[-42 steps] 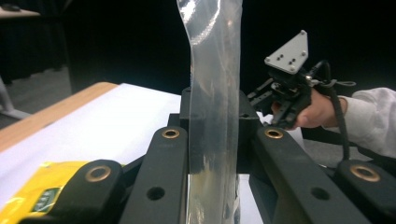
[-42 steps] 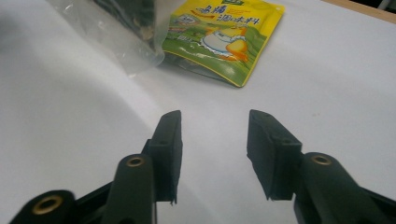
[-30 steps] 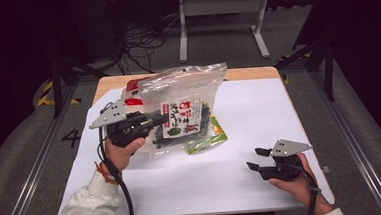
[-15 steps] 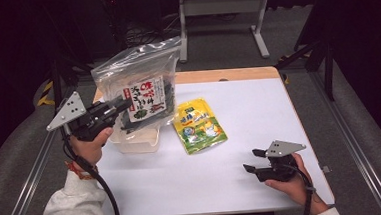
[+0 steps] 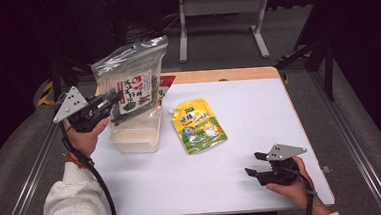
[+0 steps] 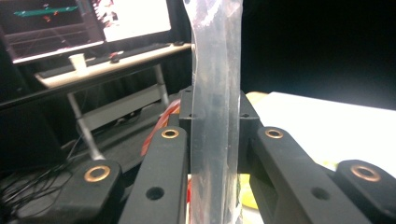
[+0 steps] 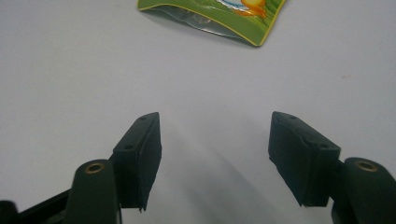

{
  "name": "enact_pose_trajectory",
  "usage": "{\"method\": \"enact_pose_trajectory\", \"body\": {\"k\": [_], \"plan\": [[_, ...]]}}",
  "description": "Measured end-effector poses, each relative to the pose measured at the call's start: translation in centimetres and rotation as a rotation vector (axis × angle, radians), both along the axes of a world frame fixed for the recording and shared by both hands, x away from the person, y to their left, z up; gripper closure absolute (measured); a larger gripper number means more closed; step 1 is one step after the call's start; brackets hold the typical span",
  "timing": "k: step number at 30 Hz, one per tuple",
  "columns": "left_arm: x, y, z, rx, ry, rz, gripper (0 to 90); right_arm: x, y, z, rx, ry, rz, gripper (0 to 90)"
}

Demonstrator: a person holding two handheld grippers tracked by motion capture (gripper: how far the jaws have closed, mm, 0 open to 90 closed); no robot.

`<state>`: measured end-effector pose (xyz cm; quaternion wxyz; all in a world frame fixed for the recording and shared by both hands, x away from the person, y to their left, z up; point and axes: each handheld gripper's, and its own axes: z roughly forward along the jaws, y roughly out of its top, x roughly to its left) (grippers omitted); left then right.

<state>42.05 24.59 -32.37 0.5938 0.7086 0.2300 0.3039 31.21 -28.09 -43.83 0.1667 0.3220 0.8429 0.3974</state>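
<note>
- The left gripper (image 5: 109, 103) is clamped on the edge of a clear plastic bag with a printed seaweed packet inside (image 5: 133, 83), holding it upright in the air above the table's left rear corner.
- In the left gripper view the bag (image 6: 215, 93) runs as a narrow film between the jaws; its printed face and its contents cannot be made out there.
- The bag hides part of a clear plastic tub (image 5: 136, 136) on the white table (image 5: 258, 108), and of a red packet (image 5: 165, 84) behind it.
- The right gripper (image 5: 256, 164) rests low near the front right, jaws apart with nothing between them; they have just been opening.
- Its own view cuts off the green-and-yellow spouted pouch (image 7: 219, 16) at the top edge.
- Compared with half a second ago, the bag stands further right, over the tub; the pouch (image 5: 198, 125) has not shifted.
</note>
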Motion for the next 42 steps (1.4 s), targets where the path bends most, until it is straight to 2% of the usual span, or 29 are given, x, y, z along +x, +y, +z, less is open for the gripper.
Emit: {"method": "enact_pose_trajectory", "body": {"k": [5, 10, 12, 17, 21, 22, 24, 26, 28, 32, 33, 35, 37, 39, 42], "plan": [[1.5, -0.1, -1.7, -0.009, 0.021, -0.015, 79.9, -0.3, -0.3, -0.1, 0.0, 0.002, -0.013, 33.8], [2.1, -0.5, -2.5, 0.014, 0.017, 0.002, 79.8, -0.5, -0.5, -0.1, 0.001, 0.003, -0.016, 33.3], [2.3, -0.3, -2.7, 0.005, 0.009, -0.004, 79.7, -0.5, -0.5, -0.1, 0.002, 0.005, -0.016, 33.2], [2.8, 0.4, -3.4, -0.025, 0.027, -0.005, 79.7, -0.6, -0.5, -0.2, 0.006, 0.009, -0.017, 33.2], [2.9, 0.8, -3.7, 0.024, 0.034, 0.004, 79.8, -0.6, -0.5, -0.2, 0.005, 0.011, -0.015, 33.0], [2.9, 0.6, -3.9, 0.047, 0.046, 0.01, 79.8, -0.6, -0.5, -0.2, 0.005, 0.012, -0.014, 33.0], [3.0, 0.3, -4.1, 0.063, 0.061, -0.004, 79.8, -0.5, -0.4, -0.3, 0.003, 0.018, -0.012, 32.6], [3.2, -0.3, -4.6, 0.092, 0.07, 0.002, 79.7, -0.5, -0.3, -0.3, 0.0, 0.021, -0.007, 32.2], [3.4, -0.6, -5.0, 0.074, 0.073, -0.007, 79.5, -0.5, -0.2, -0.3, -0.002, 0.021, -0.001, 32.2], [3.2, -0.7, -5.1, 0.063, 0.083, -0.014, 77.7, -0.5, -0.2, -0.3, 0.0, 0.02, 0.003, 31.9], [3.2, -0.6, -5.2, 0.06, 0.083, -0.005, 76.0, -0.5, -0.2, -0.3, -0.003, 0.021, 0.004, 31.9], [3.1, -0.3, -5.4, 0.079, 0.09, 0.016, 73.4, -0.4, -0.1, -0.4, -0.008, 0.021, 0.006, 32.5], [3.1, 0.3, -5.7, 0.044, 0.115, 0.019, 68.5, -0.4, 0.0, -0.3, -0.01, 0.02, 0.009, 32.4], [2.9, 0.6, -5.9, 0.052, 0.123, 0.032, 69.3, -0.4, 0.1, -0.3, -0.012, 0.019, 0.014, 32.4], [2.5, 1.0, -6.2, 0.092, 0.138, 0.032, 69.0, -0.3, 0.3, -0.3, -0.01, 0.021, 0.021, 31.9]]}}
